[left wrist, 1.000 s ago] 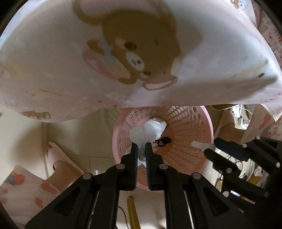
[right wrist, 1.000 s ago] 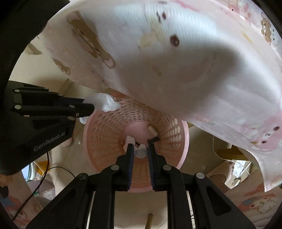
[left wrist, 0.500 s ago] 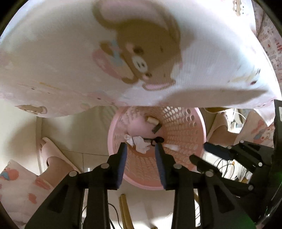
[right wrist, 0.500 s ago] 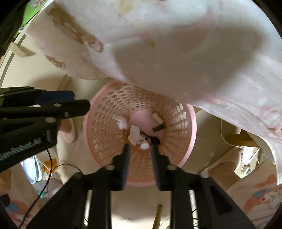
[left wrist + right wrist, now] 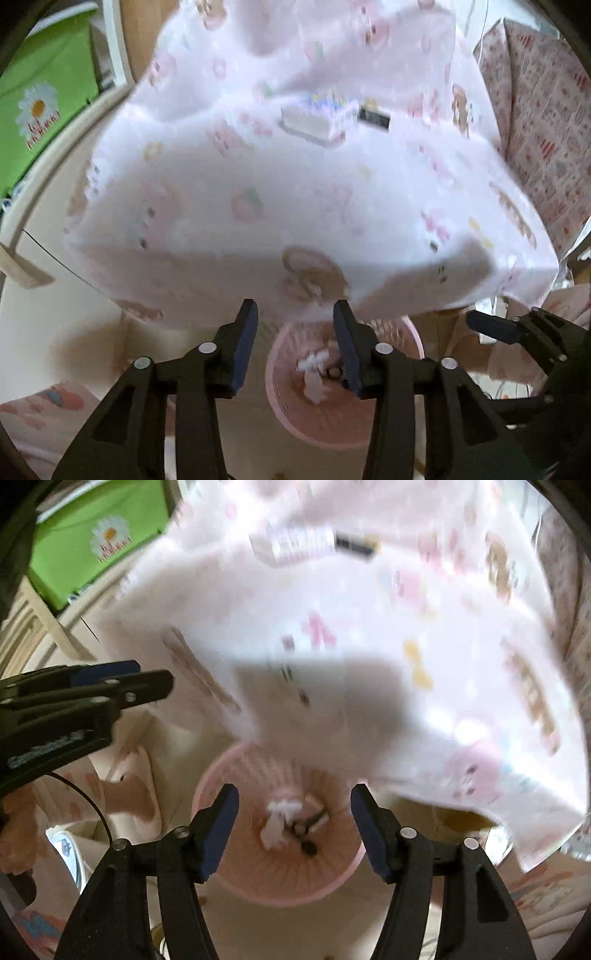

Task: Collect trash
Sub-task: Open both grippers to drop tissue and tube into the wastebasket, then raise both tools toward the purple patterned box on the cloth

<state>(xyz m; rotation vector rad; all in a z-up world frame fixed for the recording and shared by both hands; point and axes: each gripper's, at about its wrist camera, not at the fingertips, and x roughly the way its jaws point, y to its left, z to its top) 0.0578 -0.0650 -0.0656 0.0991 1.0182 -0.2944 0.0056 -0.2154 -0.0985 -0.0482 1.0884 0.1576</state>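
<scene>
The left gripper (image 5: pixel 295 325) hangs with its jaws parted and nothing between them; they have just been opening. Below and slightly right of its fingertips sits the pink perforated basket (image 5: pixel 332 432), and crumpled white tissue (image 5: pixel 314 369) lies on the basket floor, clear of the pads. The right gripper (image 5: pixel 293 812) is spread wider still, also empty, its jaws likewise having just been opening. Directly beneath the gap between its fingers the same pink basket (image 5: pixel 258 882) holds white tissue scraps (image 5: pixel 275 823) and a few small dark bits (image 5: pixel 308 845), too blurred to name. Above and ahead of both grippers spreads a pale pink cartoon-print cloth (image 5: pixel 295 192), its edge hanging over the far side of the basket. On the cloth, far ahead of the grippers, lie a small printed box (image 5: pixel 314 118) and a dark flat object (image 5: pixel 375 116) just beside it. A green box with a daisy (image 5: pixel 40 110) stands off to the upper left.
</scene>
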